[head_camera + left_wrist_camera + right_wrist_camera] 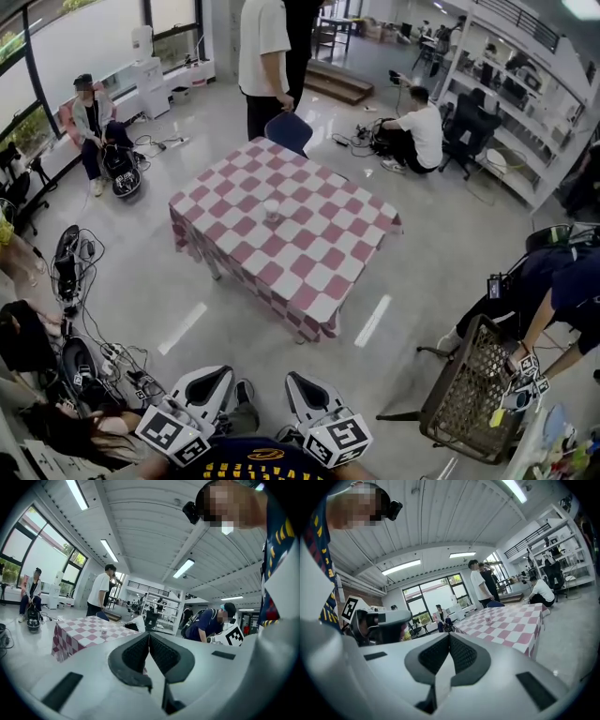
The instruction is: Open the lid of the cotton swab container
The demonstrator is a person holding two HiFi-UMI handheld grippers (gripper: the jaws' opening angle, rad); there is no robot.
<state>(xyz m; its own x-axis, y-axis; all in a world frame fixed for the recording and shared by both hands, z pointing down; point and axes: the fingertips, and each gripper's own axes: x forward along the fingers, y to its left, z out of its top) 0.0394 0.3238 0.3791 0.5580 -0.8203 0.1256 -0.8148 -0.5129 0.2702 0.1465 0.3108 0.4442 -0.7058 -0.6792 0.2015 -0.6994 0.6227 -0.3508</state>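
The cotton swab container [271, 210] is a small clear cup standing with its lid on, near the middle of the pink-and-white checked table [309, 253]. It is far from me across bare floor. Both grippers are held close to my body at the bottom of the head view. My left gripper [214, 375] and right gripper [302, 381] are shut and hold nothing. The left gripper view has the shut gripper [149, 633] with the container [104, 631] small on the table [79, 637] beyond. The right gripper view has the shut gripper [450, 634] and the container [488, 618] far off.
A person [262, 56] stands at the table's far side by a blue chair [288, 131]. Others sit or crouch at the left [92, 117], back right [417, 127] and right [553, 291]. Cables [84, 319] litter the floor at left; a wicker chair [469, 394] stands right.
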